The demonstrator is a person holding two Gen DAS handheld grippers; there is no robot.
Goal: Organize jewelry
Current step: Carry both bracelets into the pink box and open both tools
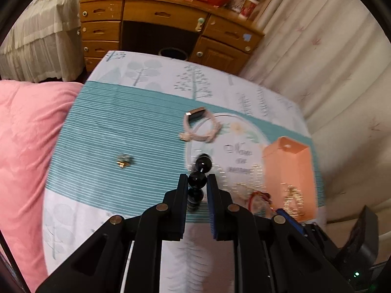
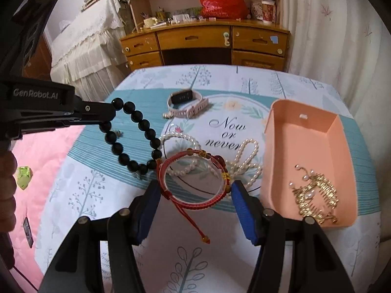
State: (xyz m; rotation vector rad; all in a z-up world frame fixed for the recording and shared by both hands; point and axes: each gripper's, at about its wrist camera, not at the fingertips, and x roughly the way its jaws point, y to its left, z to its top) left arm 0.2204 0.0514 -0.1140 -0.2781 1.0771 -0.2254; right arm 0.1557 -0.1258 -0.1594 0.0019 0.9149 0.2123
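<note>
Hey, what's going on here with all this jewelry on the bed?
A person is sorting jewelry with a handheld gripper in each hand. The left gripper is shut on a black bead bracelet and holds it lifted over the patterned cloth. The right gripper is open, its fingers either side of a red cord bracelet. The pink tray holds only a gold hair comb. A pearl necklace, a pink watch and a small earring lie on the cloth.

One tray (image 2: 303, 131) at 3 o'clock; one gold comb (image 2: 315, 195) in it. One black bracelet (image 2: 136, 131), one red bracelet (image 2: 193, 183), one watch (image 2: 185, 102), pearl strands (image 2: 246, 161) too tangled to count, one earring (image 1: 124, 160).
</note>
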